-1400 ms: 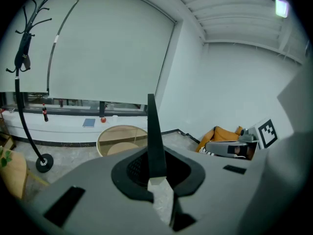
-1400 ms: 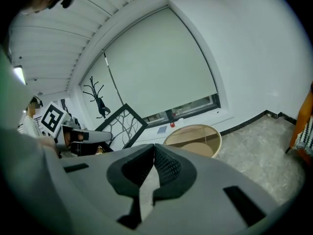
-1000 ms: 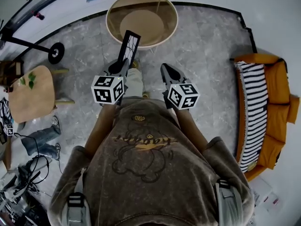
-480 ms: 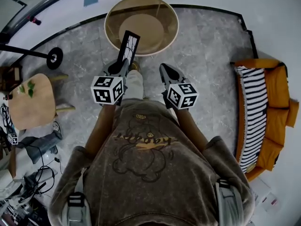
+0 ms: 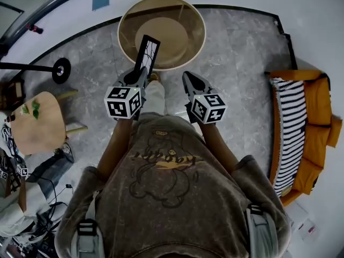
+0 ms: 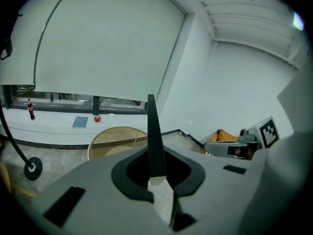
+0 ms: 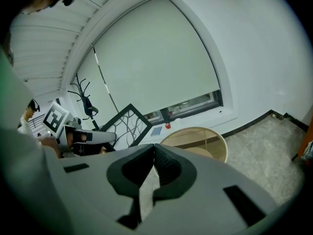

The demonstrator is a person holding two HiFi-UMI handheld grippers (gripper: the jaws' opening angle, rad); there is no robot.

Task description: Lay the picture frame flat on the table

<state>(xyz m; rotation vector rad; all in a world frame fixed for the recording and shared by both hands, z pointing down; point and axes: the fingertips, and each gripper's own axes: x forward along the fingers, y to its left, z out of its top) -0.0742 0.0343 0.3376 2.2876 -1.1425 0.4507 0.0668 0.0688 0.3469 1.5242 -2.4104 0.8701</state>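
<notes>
The picture frame (image 6: 152, 131) shows only its thin dark edge in the left gripper view, so its face cannot be seen there. Its lower end is buried between the jaws of the left gripper (image 5: 141, 75), which are drawn narrow and clamp it. In the head view, the frame's far end covers part of the round table's (image 5: 180, 18) near rim, and the person's shirt hides the floor below. The frame is held in the air, in front of the table. Its long axis rises from the jaws and leans away toward the table. Its branch-patterned face is turned to the right gripper (image 5: 187, 78), whose jaws are closed together on nothing.
</notes>
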